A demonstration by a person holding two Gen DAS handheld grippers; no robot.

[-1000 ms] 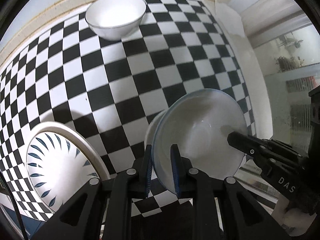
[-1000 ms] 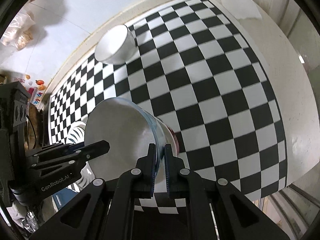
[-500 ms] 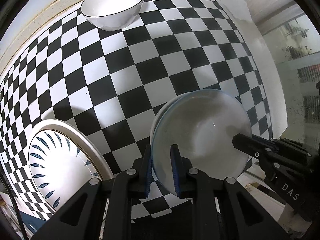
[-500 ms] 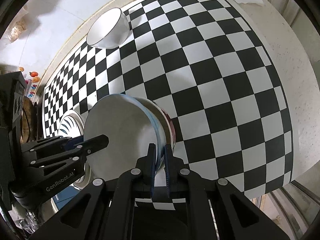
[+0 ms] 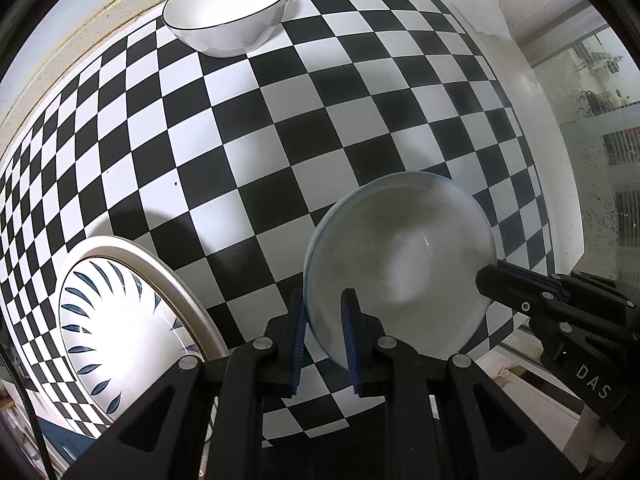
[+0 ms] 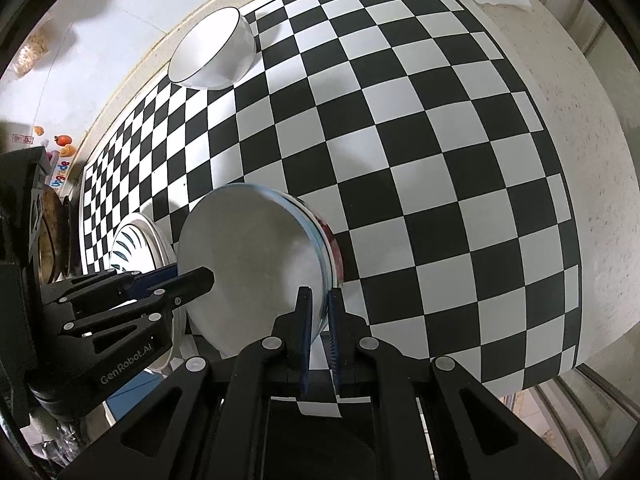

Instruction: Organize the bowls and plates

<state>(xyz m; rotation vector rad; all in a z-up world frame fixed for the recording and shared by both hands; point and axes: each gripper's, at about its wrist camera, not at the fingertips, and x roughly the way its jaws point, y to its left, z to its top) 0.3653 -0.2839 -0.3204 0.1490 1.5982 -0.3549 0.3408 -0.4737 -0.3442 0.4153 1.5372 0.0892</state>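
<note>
Left hand-held gripper [image 5: 324, 340] and right hand-held gripper [image 6: 319, 332] each clamp the blue-rimmed bowl's [image 5: 400, 264] rim

A black-and-white checkered cloth [image 5: 280, 128] covers a pale speckled stone counter [image 6: 580, 128], whose bare edge shows along the right side. A plain white wall [image 6: 132, 4] rises behind the far edge. Beyond the counter's right edge stands what may be a frosted glass panel [image 5: 592, 160], bright with daylight.

right tongs [image 6: 319, 320] clamp blue-rimmed bowl [image 6: 248, 264] rim | left tongs [image 6: 192, 278] on opposite rim | checkered table [image 6: 420, 160]
</note>
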